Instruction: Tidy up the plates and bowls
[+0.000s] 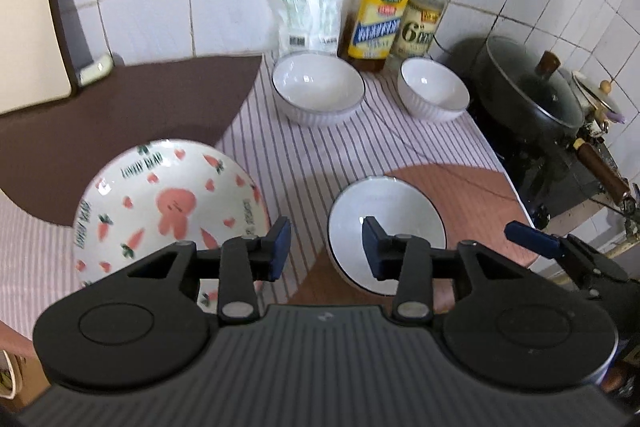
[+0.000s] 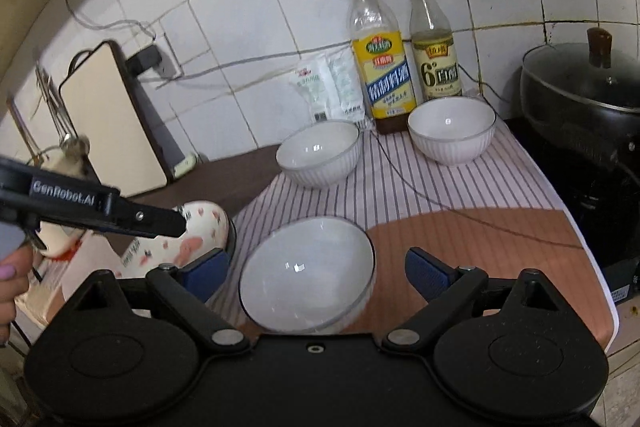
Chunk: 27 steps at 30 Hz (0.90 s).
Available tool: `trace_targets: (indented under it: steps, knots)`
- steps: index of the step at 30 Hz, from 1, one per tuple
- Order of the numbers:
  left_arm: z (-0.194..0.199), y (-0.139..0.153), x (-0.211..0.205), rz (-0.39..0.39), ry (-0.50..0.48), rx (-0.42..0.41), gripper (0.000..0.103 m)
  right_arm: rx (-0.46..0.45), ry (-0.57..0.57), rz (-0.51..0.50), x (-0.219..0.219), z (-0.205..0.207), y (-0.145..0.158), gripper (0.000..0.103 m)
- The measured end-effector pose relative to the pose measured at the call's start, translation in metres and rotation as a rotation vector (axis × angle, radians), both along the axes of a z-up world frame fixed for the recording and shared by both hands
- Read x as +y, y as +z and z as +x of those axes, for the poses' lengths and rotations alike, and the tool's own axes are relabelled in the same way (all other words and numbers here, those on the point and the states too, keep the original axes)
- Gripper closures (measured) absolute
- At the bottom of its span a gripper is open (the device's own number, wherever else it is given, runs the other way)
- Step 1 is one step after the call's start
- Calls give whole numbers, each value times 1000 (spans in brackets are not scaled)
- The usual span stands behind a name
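Observation:
A carrot-and-rabbit patterned bowl (image 1: 168,211) sits tilted at the near left, also in the right wrist view (image 2: 200,227). A plain white bowl (image 1: 386,227) stands near the front; it lies between my right gripper's open jaws in the right wrist view (image 2: 308,275). Two more white ribbed bowls (image 1: 318,87) (image 1: 434,89) stand at the back, also seen from the right wrist (image 2: 320,153) (image 2: 452,129). My left gripper (image 1: 326,251) is open and empty, between the patterned bowl and the white bowl. My right gripper (image 2: 316,275) is open around the near white bowl.
Two bottles (image 1: 380,11) (image 1: 424,7) and a packet (image 1: 310,15) stand against the tiled wall. A black lidded pot (image 1: 532,95) sits on a stove at the right. A cutting board (image 2: 112,123) leans at the left. A striped cloth (image 1: 304,163) covers the counter.

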<state>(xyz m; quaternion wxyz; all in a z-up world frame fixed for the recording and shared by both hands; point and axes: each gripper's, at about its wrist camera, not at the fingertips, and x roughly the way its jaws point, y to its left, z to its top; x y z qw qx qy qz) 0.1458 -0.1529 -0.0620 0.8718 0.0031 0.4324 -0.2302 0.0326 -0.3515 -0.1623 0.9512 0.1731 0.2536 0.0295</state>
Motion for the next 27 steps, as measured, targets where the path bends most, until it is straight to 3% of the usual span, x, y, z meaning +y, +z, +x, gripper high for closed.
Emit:
trace_targets:
  steps: [7,13,21,27]
  knots:
    - [23,13,8,16,28,-34,62,-6,-28,61,-2,28,25,7]
    - [57,9,5,-2,31,-43,60,26,-59,123,-6,71,24,12]
    - [105,-18,-20,-6,37,-45,59,133,-96,284,-25,141,8,19]
    - [143,-49,-41,-22,70,3,59,198,-138,318,-33,187,-5,22]
